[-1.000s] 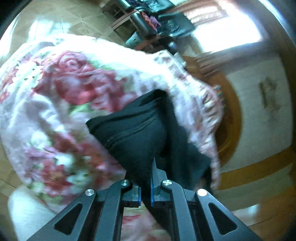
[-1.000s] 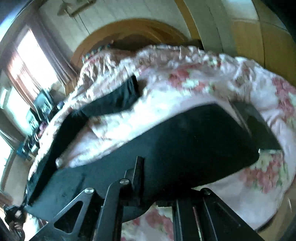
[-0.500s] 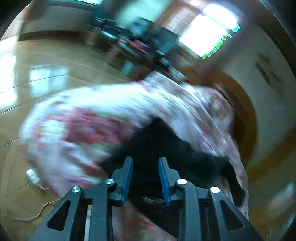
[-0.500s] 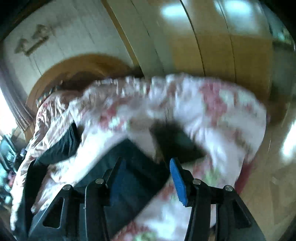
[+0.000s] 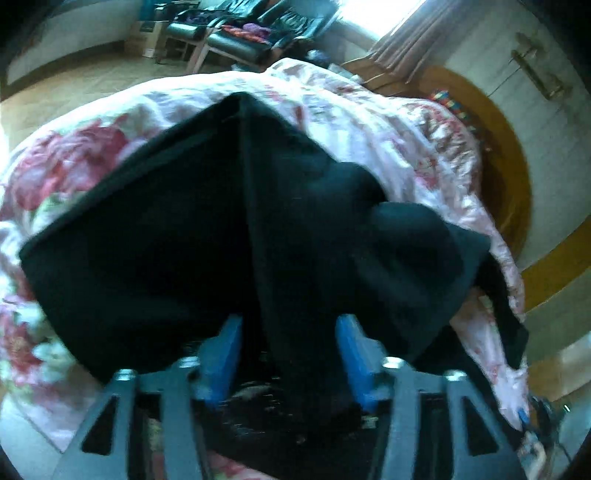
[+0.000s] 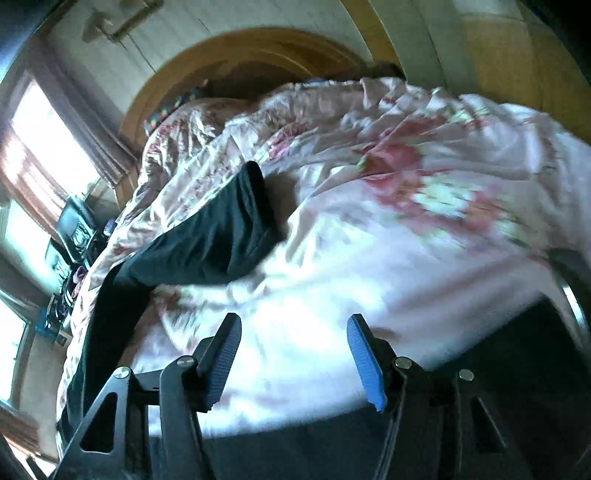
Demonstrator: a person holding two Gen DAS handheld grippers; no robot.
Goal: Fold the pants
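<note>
Black pants (image 5: 177,236) lie spread on a floral bedspread (image 5: 388,122), with a raised fold running down their middle. My left gripper (image 5: 288,350) hovers low over their near edge. Its jaws are opening, and the fold lies between the blue pads (image 5: 225,350) without being pressed. In the right wrist view one black pants leg (image 6: 214,232) stretches away to the left across the bedspread (image 6: 424,229). My right gripper (image 6: 291,343) has its jaws opening, with only pale bedspread showing between its fingers. More dark cloth (image 6: 332,443) sits under and to the right of it.
A curved wooden headboard (image 6: 258,48) rises at the far end of the bed. Bright windows with curtains (image 6: 44,155) and dark chairs holding clothes (image 5: 236,33) stand beyond the bed's left side. Wooden floor (image 5: 66,88) surrounds the bed.
Both grippers were shut on the black pants and have let go, jaws now apart. The pants have dropped flat onto the bed. The right gripper has swung off the cloth over the bedspread.
</note>
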